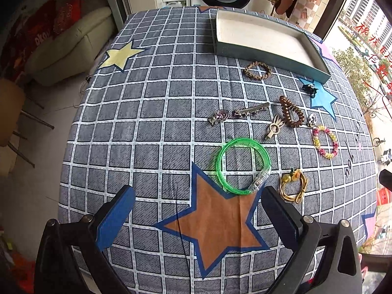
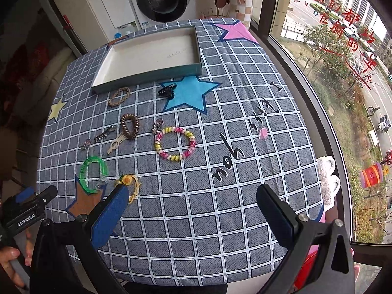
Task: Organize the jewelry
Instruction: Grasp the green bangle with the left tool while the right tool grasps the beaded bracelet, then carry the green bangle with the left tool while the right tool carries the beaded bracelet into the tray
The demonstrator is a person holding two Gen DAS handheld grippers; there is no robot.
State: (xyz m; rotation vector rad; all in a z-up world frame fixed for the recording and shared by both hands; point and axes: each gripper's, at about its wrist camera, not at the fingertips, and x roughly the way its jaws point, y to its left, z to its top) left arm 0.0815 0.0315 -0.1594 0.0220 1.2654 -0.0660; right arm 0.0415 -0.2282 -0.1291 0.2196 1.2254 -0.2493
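Both grippers, left gripper (image 1: 198, 210) and right gripper (image 2: 193, 210), are held wide and empty, the green bangle (image 1: 242, 165) just ahead of the left, the tray (image 1: 221, 28) far beyond, unfilled.

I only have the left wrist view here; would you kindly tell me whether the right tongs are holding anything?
Observer: No, the right tongs stand open and empty over the bare checked cloth.
Operator: Thank you. Does anything lie beyond the pastel spiral band, toward the window?
Observer: Yes, a small pink scrap lies alone there, well apart from the band.
Operator: And is the tray empty right up to its near wall?
Observer: From the right wrist view, the tray shows its white floor almost to that wall, with nothing in it.
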